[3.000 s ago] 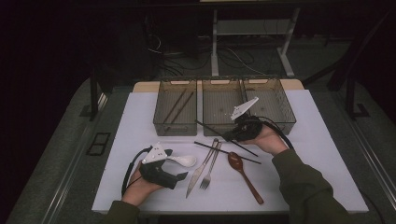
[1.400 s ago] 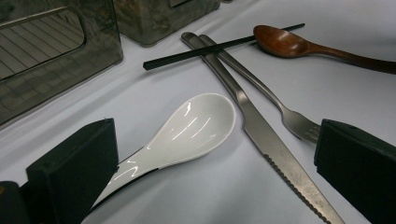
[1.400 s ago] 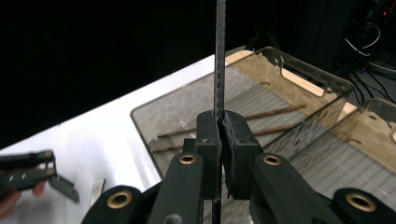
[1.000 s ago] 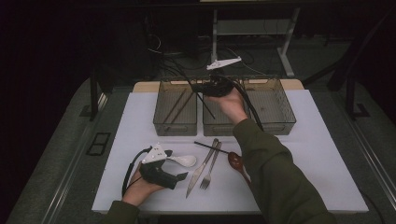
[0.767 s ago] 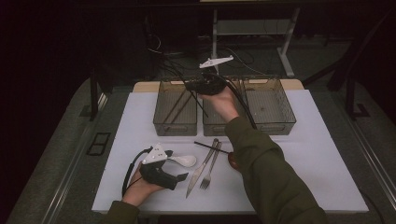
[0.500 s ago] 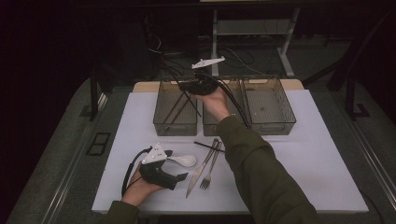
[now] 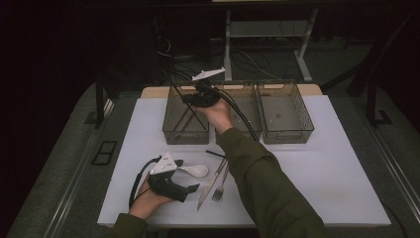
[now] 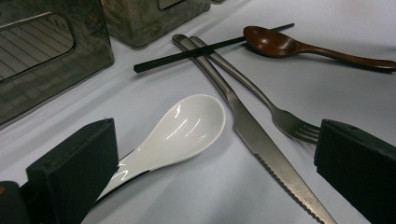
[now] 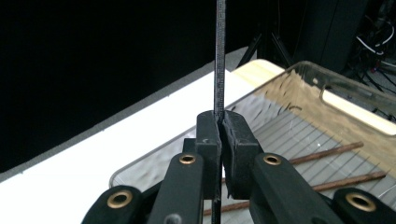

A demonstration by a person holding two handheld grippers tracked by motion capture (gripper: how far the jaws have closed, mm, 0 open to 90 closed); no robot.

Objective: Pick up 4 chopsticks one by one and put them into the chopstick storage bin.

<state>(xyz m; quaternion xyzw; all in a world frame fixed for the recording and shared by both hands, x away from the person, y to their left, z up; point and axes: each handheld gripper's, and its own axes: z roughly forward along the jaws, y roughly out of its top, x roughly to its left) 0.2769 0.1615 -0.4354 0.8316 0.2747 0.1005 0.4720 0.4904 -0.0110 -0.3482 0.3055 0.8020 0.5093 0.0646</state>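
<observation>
My right gripper (image 7: 189, 99) hangs over the left clear bin (image 7: 185, 135), shut on a thin black chopstick (image 9: 218, 56) that rises straight out of its pads. Below it, in the right gripper view (image 9: 220, 123), brown chopsticks (image 9: 327, 153) lie on that bin's floor. Resting on the white table near its front left, my left gripper (image 7: 187, 174) stands open. A white ceramic spoon (image 7: 195, 170) lies between its jaws, and its handle runs beside one jaw of that gripper (image 8: 215, 135), the white spoon (image 8: 187, 123) untouched by the pads.
A steel knife (image 8: 261, 144), a fork (image 8: 280, 116), a second black chopstick (image 8: 210, 49) and a brown wooden spoon (image 8: 280, 44) lie mid-table. Two more clear bins, middle (image 7: 247, 101) and right (image 7: 287, 135), stand in a row at the back. A sleeved forearm crosses the table.
My right hand has carried the black chopstick leftward and lower, from above the middle bin to over the left bin. The left gripper has stayed put.
</observation>
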